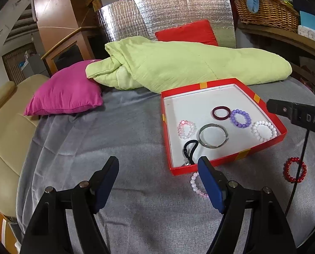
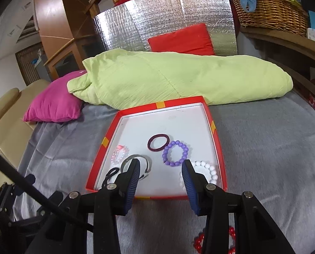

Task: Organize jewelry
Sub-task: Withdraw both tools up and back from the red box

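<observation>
A red box (image 1: 263, 146) (image 2: 178, 103) with a white floor lies on the grey blanket. In it are a maroon ring (image 1: 221, 112), a purple bead bracelet (image 1: 240, 118), a white bead bracelet (image 1: 264, 130), a pink-white bead bracelet (image 1: 186, 129), a silver bangle (image 1: 213, 135) and a black cord (image 1: 190, 150). On the blanket outside it lie a pale pink bead bracelet (image 1: 196, 185), half hidden by my left finger, and a red bead bracelet (image 1: 295, 172) (image 2: 199, 241). My left gripper (image 1: 157, 166) is open and empty, left of the box's near corner. My right gripper (image 2: 160, 167) is open and empty over the box's near end.
A light green quilt (image 1: 178, 65) lies just behind the box, with a magenta cushion (image 1: 66, 93) to its left and a red cushion (image 1: 187, 32) against a silver foil panel. A wicker basket (image 1: 267, 10) stands on a shelf at right. A beige padded edge (image 1: 7, 131) runs along the left.
</observation>
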`<act>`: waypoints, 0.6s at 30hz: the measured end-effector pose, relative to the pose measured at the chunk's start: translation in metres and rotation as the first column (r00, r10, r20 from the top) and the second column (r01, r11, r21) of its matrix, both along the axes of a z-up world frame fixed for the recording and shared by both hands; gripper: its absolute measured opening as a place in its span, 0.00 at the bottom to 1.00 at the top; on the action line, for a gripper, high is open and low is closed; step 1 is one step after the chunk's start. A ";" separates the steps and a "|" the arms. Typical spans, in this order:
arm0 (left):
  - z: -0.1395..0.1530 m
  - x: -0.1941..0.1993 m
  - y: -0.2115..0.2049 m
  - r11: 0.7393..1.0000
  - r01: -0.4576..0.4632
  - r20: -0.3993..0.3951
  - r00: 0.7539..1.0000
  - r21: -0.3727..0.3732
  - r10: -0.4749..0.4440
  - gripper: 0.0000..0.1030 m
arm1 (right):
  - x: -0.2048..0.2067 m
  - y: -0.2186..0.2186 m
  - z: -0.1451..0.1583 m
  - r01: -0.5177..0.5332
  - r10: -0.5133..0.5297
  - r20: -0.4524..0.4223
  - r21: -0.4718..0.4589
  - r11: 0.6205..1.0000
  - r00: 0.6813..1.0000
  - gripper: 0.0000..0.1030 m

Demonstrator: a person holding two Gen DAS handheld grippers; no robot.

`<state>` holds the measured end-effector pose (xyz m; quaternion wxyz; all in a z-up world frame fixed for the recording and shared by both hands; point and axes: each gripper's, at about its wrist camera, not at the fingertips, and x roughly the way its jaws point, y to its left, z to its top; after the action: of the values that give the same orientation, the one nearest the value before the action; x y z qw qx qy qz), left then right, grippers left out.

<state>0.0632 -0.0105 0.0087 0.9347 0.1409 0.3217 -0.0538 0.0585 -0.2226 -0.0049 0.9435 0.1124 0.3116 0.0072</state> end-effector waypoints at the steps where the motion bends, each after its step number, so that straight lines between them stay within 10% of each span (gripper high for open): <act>1: 0.000 -0.001 0.001 1.000 -0.002 -0.001 1.000 -0.001 0.002 0.75 | -0.002 0.001 0.000 -0.003 0.003 0.000 -0.001 1.000 1.000 0.43; 18: -0.033 0.005 0.028 0.999 -0.053 -0.142 0.988 -0.002 0.052 0.75 | -0.034 -0.029 -0.005 0.051 -0.051 -0.016 0.008 0.999 0.999 0.44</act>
<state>0.0680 0.0177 -0.0238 0.9110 0.1254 0.3909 -0.0399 0.0242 -0.2514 -0.0102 0.9403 0.1244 0.3162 -0.0165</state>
